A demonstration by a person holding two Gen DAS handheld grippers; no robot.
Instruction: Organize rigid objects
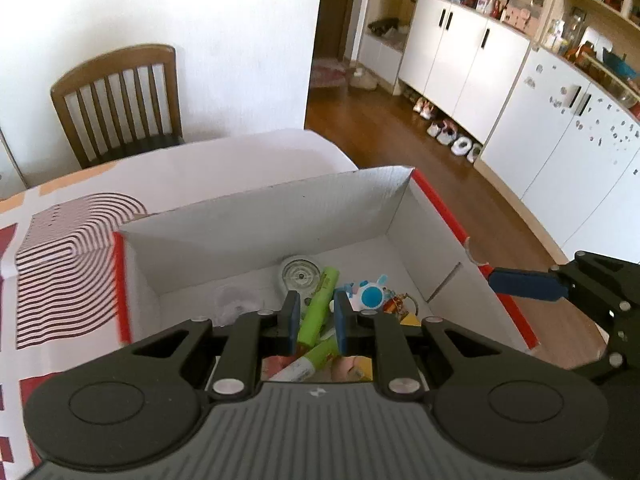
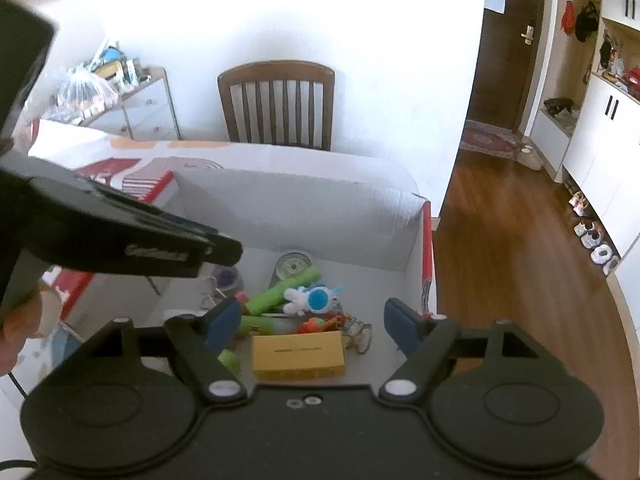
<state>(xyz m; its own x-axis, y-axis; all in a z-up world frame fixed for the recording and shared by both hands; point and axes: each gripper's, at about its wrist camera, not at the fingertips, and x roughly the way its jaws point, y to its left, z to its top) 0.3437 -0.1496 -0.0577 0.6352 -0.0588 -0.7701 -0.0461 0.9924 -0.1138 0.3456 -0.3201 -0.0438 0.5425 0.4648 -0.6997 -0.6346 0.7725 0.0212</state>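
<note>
Both my claws tilt down over the white cardboard box (image 2: 304, 204). My left gripper (image 1: 316, 322) is nearly closed on nothing, my right gripper (image 2: 310, 324) wide open and empty. Inside: two green markers (image 2: 280, 294), one blue-and-white plush toy (image 2: 314, 298) at 12 o'clock, one yellow rectangular block (image 2: 298, 354) lying just below the right's fingers.

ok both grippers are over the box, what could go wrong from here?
1. The grippers hang close: the right gripper could knock the left gripper.
2. The box is crowded; another item may land on the rabbit toy or yellow box.
3. The torn right wall could snag a finger.
</note>
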